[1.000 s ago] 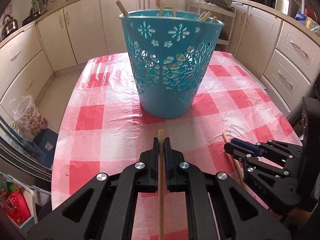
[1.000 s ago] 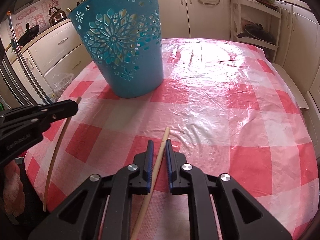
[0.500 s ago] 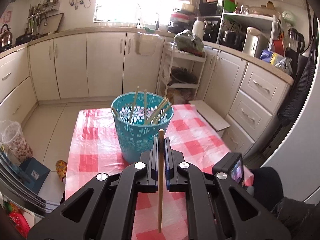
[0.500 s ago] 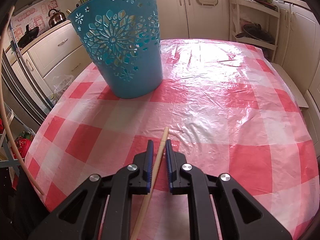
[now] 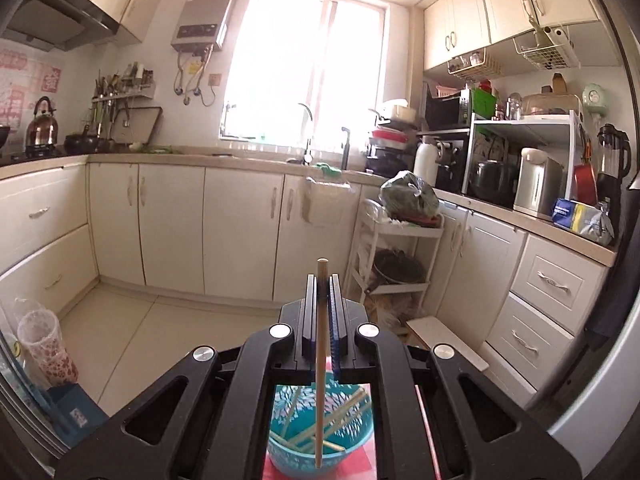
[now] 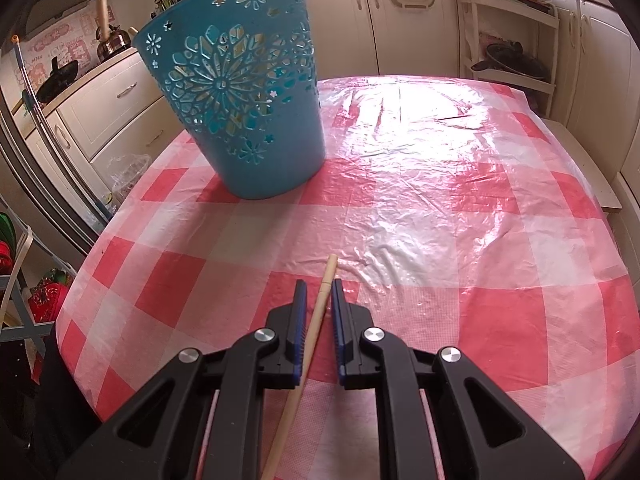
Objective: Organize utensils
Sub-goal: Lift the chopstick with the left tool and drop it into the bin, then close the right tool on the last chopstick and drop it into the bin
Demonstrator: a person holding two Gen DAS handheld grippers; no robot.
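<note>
Directly above the teal basket, the left gripper clamped a chopstick hanging near-vertical toward its mouth, while the right gripper pinched another chopstick near the tablecloth.

Wall decals: we see pink and red characters on the tiles behind the stove, too blurred for us to read.
Wall decals, right wrist view: we get the same pink signs, still not legible.
Blue and yellow package: we make out white print on its blue end, too small for us to read.
Water heater: we can read no brand on its front.
</note>
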